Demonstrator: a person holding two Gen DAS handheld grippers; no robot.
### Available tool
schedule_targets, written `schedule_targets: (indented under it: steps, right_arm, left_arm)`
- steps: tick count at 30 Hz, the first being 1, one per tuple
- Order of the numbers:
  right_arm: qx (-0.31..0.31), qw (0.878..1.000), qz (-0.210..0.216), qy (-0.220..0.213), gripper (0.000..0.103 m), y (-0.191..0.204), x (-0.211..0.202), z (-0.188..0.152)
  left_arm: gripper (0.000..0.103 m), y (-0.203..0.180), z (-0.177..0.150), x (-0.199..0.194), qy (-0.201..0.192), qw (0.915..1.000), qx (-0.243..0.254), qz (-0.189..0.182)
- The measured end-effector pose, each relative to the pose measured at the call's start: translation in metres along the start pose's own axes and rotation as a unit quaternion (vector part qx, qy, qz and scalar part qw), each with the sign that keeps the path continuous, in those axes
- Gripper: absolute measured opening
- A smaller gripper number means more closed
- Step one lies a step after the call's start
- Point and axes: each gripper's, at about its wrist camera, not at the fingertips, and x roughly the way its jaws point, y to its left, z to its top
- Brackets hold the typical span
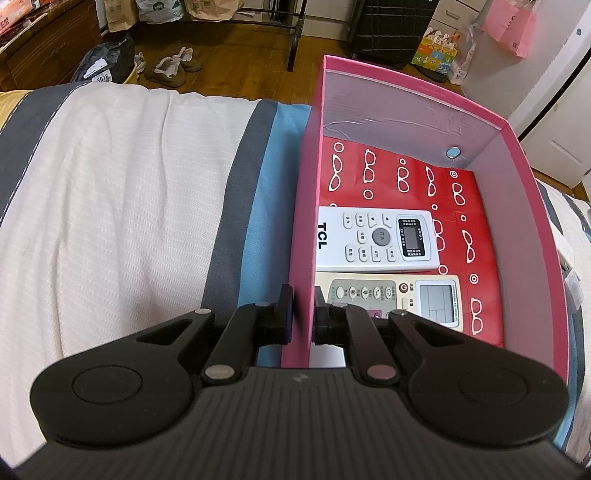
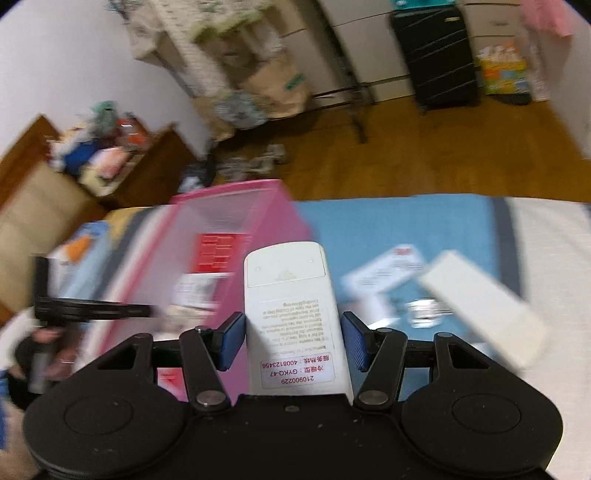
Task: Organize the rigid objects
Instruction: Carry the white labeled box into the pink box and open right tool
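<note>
A pink box (image 1: 524,229) with a red glasses-print lining stands on the bed. Inside lie a white TCL remote (image 1: 376,238) and a cream remote (image 1: 399,299) nearer me. My left gripper (image 1: 303,317) is shut on the box's left wall, one finger outside, one inside. My right gripper (image 2: 291,341) is shut on a white remote (image 2: 291,314), held back side up above the bed, right of the pink box (image 2: 236,229). The right wrist view is blurred by motion.
On the blue part of the bedspread (image 2: 388,229) lie a white flat box (image 2: 480,291), a white card (image 2: 388,269) and a small dark item (image 2: 424,312). Shoes (image 1: 170,66), a black suitcase (image 2: 439,55) and a metal rack (image 1: 291,26) stand on the wooden floor.
</note>
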Motion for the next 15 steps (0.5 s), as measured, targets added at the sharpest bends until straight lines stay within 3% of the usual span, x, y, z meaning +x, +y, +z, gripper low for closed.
schedule_targets:
  steps: [4,10,15]
  right_arm:
    - [-0.076,0.996,0.024,0.026,0.062,0.056,0.014,0.003]
    - [-0.175,0.978,0.064,0.095,0.062,0.120,0.056,0.009]
    - [-0.278,0.946,0.055,0.157,0.062,0.149,0.101,0.007]
  left_arm:
    - [0.008,0.000,0.000,0.000,0.000,1.0000,-0.001,0.000]
    - [0.008,0.001,0.000,-0.001,-0.001,1.0000,-0.003,-0.003]
    - [0.008,0.002,-0.001,-0.001,-0.001,1.0000,-0.003,-0.005]
